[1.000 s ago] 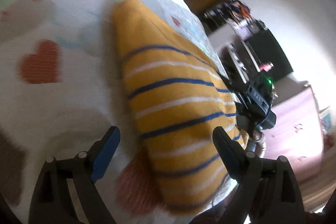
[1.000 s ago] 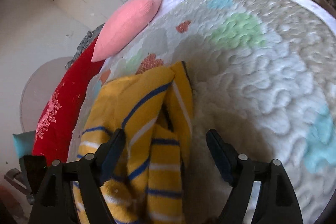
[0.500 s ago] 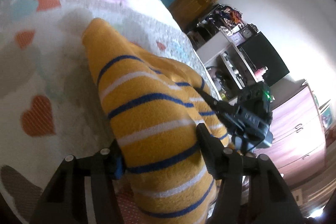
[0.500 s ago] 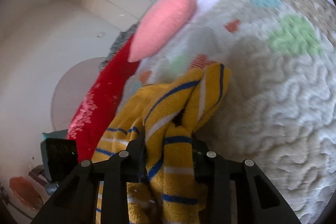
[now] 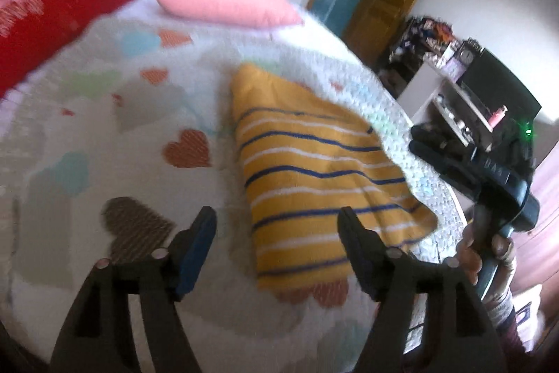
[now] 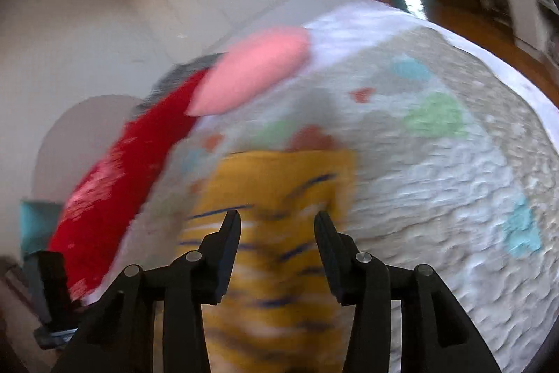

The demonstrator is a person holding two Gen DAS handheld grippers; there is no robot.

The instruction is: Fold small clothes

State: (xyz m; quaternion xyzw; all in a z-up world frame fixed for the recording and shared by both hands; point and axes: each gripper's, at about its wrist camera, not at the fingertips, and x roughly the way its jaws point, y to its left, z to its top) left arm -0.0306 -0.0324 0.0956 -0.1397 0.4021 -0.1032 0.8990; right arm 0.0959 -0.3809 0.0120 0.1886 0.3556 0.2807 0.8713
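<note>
One striped garment (image 5: 314, 177), one pink pillow (image 5: 227, 4), perhaps one red cushion (image 5: 52, 13).

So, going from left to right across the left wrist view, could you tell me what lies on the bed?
Red pillow → pink pillow → yellow striped garment, flat on the heart-print bedspread.

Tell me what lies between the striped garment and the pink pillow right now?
Only bare quilt with heart patches; the left wrist view shows nothing else between the yellow striped garment and the pink pillow.
</note>
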